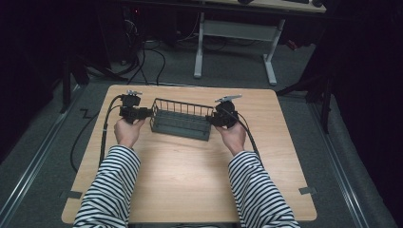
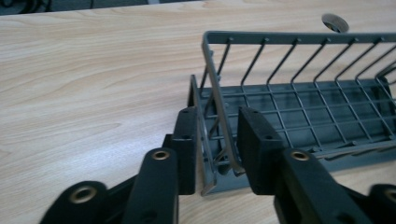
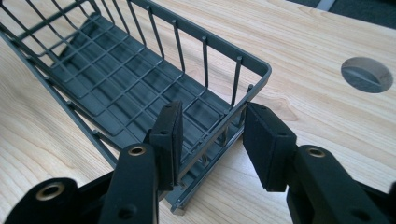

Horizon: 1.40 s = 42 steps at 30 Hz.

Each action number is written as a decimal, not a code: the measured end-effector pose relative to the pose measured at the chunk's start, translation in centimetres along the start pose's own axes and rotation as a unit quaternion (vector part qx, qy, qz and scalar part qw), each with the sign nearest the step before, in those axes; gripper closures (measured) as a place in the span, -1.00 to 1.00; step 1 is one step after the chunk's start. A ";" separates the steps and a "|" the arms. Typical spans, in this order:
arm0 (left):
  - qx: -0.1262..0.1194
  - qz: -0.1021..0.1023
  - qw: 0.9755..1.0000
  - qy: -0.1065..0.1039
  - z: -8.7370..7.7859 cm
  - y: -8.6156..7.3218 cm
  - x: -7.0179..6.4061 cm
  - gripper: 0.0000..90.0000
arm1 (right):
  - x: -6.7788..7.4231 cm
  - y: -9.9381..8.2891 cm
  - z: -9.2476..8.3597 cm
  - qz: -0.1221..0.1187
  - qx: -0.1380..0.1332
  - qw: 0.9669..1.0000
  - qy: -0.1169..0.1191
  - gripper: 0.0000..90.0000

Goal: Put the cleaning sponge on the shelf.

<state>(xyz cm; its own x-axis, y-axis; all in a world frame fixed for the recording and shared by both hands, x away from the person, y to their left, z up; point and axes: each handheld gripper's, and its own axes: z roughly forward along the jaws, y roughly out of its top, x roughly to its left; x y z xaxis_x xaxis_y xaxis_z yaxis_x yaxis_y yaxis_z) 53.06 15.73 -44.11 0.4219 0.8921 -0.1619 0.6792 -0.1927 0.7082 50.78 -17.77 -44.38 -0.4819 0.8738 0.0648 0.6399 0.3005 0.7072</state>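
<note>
In the high view, the dark grey wire basket (image 1: 181,119) is being held at both short ends, mid-table on the light wooden table (image 1: 190,180). In the left gripper view, the left gripper (image 2: 218,149) is being clamped on 1 end wall. In the right gripper view, the right gripper (image 3: 212,140) is being closed narrowly around the other; lifting is judged still left.

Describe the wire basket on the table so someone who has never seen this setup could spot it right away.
Start at the light wooden table. Toward its far edge, between the left gripper and the right gripper, sits the wire basket. It is a long, shallow, dark grey tray with upright wire bars for walls and a grid floor, with a gripper's jaws set about each short end wall.
</note>
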 end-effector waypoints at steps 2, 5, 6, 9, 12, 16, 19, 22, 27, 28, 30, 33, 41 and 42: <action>0.003 0.002 1.000 -0.007 0.1 0.0 -0.2 0.67 | -0.1 0.0 -0.1 -0.003 0.004 1.000 0.001 0.32; 0.009 0.011 1.000 -0.016 0.1 0.0 -0.5 0.78 | -0.2 -0.2 -0.4 -0.001 0.006 1.000 0.003 0.33; 0.010 0.012 1.000 -0.017 0.2 -0.1 -0.7 0.79 | -0.2 -0.3 -0.5 -0.004 0.006 1.000 0.002 0.33; 0.015 0.009 0.999 -0.033 0.1 -0.1 -0.9 0.79 | -0.4 -0.6 -0.9 -0.008 0.009 1.000 0.000 0.32; 0.021 0.018 0.999 -0.037 0.1 -0.1 -1.3 0.78 | -0.7 -0.8 -1.3 -0.016 0.014 1.000 0.001 0.31; 0.026 0.029 0.999 -0.035 -0.1 -0.3 -2.1 0.77 | -1.2 -1.4 -1.9 -0.014 0.008 1.000 0.006 0.32; 0.033 0.036 0.998 -0.036 -0.1 -0.3 -2.9 0.77 | -1.5 -1.8 -2.3 -0.018 0.009 1.000 0.002 0.32; 0.037 0.043 0.998 -0.035 -0.1 -0.4 -4.1 0.76 | -1.7 -2.2 -3.0 -0.037 0.010 0.999 -0.013 0.33; 0.045 0.053 0.997 -0.040 -0.3 -0.5 -4.9 0.73 | -2.5 -2.6 -3.5 -0.038 0.016 0.999 -0.001 0.33; 0.046 0.056 0.997 -0.039 -0.3 -0.6 -5.2 0.73 | -2.5 -2.6 -3.6 -0.040 0.018 0.999 -0.003 0.32; 0.048 0.060 0.996 -0.038 -0.3 -0.6 -5.6 0.74 | -2.5 -3.1 -4.0 -0.041 0.016 0.999 -0.005 0.32; 0.049 0.062 0.996 -0.042 -0.3 -0.7 -6.2 0.74 | -2.8 -3.9 -4.7 -0.036 0.006 0.999 -0.002 0.31; 0.043 0.056 0.996 -0.056 -0.4 -1.4 -7.9 0.73 | -3.2 -5.0 -6.1 -0.053 0.011 0.998 -0.020 0.30; 0.042 0.053 0.996 -0.062 -0.3 -1.5 -8.1 0.73 | -3.4 -5.3 -6.3 -0.047 0.008 0.999 -0.015 0.30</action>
<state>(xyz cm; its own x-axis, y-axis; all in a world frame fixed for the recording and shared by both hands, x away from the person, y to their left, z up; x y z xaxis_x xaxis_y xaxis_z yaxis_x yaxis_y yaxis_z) 48.43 8.97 -43.63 0.5614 0.8087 -0.1756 0.6718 -0.3215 0.6674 45.21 -24.75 -43.92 -0.5220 0.8527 -0.0230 0.6029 0.3879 0.6972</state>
